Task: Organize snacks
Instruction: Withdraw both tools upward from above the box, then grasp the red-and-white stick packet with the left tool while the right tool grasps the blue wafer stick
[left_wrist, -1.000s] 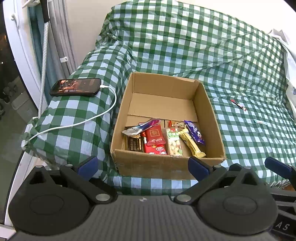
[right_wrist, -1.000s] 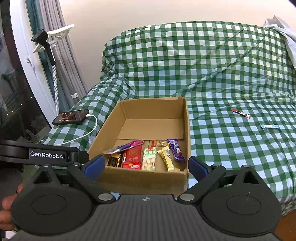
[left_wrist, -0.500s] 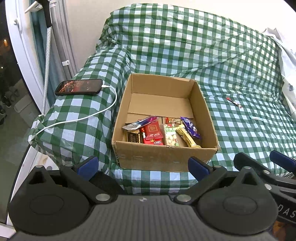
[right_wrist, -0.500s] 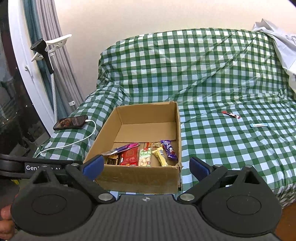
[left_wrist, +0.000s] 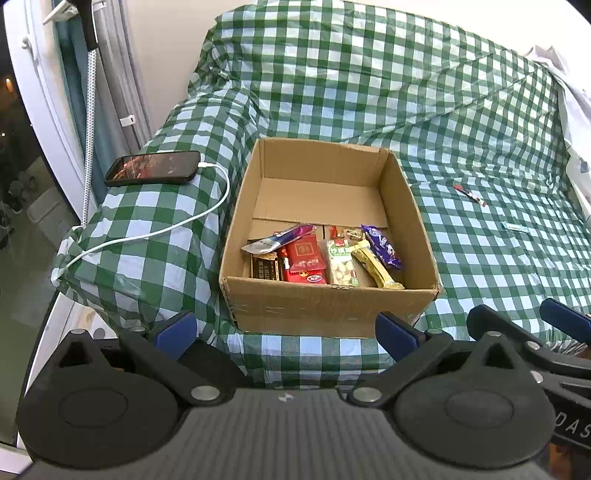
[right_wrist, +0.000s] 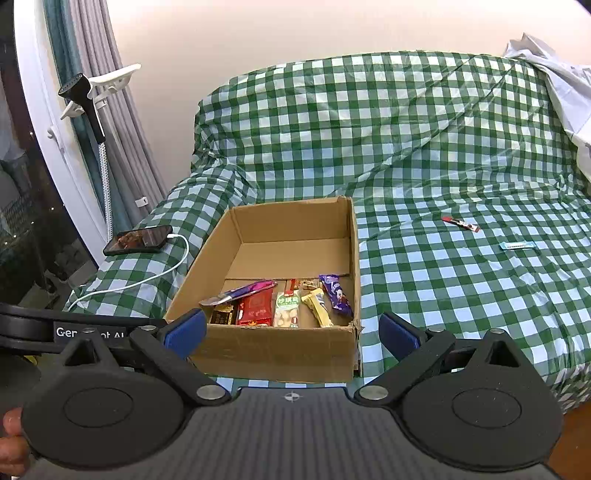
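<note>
Right now both hand-held grippers, left (left_wrist: 283, 330) & right (right_wrist: 291, 332), hang spread and empty before the cardboard box (right_wrist: 280, 350) w/ snacks (left_wrist: 321, 258) lined up inside. Two small items, prob. stray snacks (right_wrist: 460, 223), lie well apart on the bed (right_wrist: 443, 277). Risk: soft bedding could tip the box if nudged.

Black hand-held gripper (right_wrist: 291, 330), blue finger pads (right_wrist: 184, 332), silver screws, white lettering.

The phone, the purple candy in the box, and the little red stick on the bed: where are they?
phone (left_wrist: 153, 168), left wrist view, middle of its lit screen.
purple candy (left_wrist: 382, 246), left wrist view, middle of the wrapper.
little red stick (right_wrist: 460, 223), right wrist view, middle of its length.
</note>
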